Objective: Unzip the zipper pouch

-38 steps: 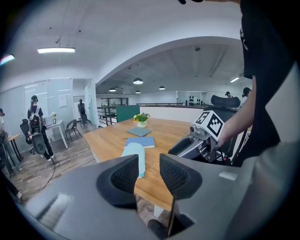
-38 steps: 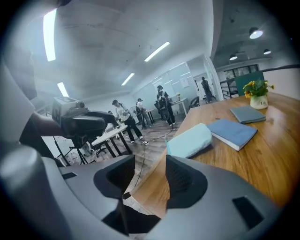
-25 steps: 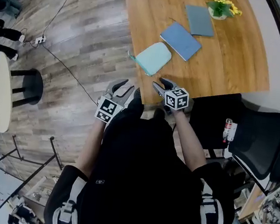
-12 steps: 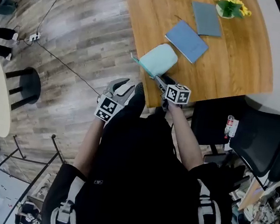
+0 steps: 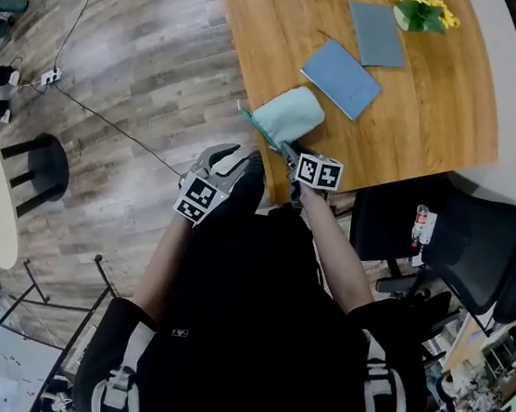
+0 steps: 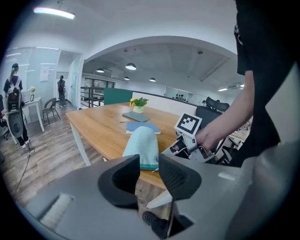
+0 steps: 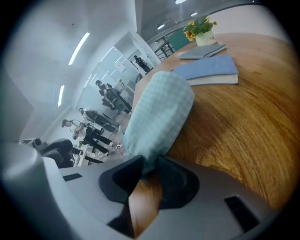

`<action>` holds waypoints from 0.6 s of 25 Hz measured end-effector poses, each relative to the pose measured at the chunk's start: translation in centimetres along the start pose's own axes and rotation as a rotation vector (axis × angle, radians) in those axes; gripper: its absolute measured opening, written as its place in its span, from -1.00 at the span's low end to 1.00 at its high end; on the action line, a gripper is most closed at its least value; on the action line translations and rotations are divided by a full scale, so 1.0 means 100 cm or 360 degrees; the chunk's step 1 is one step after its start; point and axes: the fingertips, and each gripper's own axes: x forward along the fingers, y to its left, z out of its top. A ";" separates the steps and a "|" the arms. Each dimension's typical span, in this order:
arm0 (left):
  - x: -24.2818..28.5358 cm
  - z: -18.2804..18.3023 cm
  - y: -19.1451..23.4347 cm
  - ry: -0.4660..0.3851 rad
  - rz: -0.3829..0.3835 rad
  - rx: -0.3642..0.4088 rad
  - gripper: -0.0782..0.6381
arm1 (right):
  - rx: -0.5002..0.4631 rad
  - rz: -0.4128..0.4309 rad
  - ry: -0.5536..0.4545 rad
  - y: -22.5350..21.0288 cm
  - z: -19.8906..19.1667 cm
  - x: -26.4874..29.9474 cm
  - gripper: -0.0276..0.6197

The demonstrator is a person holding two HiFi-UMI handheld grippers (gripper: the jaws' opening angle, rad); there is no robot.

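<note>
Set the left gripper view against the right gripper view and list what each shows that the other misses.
Only the left gripper view: the left gripper, jaws apart and empty after closing slightly, and the right gripper seen from outside with its marker cube. Only the right gripper view: that gripper's jaws, which have just been closing, pinching the near end of the zipper pouch. Both: the pouch, blue notebook, grey notebook, flowers and wooden table.

one pouch [image 5: 288, 118], two books [image 5: 341, 77] [image 5: 381, 35], one flower pot [image 5: 422, 11], one wooden table [image 5: 418, 117], one stool [image 5: 44, 160], one floor cable [image 5: 110, 117], two grippers [image 5: 229, 161] [image 5: 288, 148].
</note>
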 end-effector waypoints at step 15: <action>0.014 0.017 0.008 -0.0057 -0.0179 0.0120 -0.45 | 0.0130 0.0307 -0.0287 0.052 0.050 -0.031 -0.89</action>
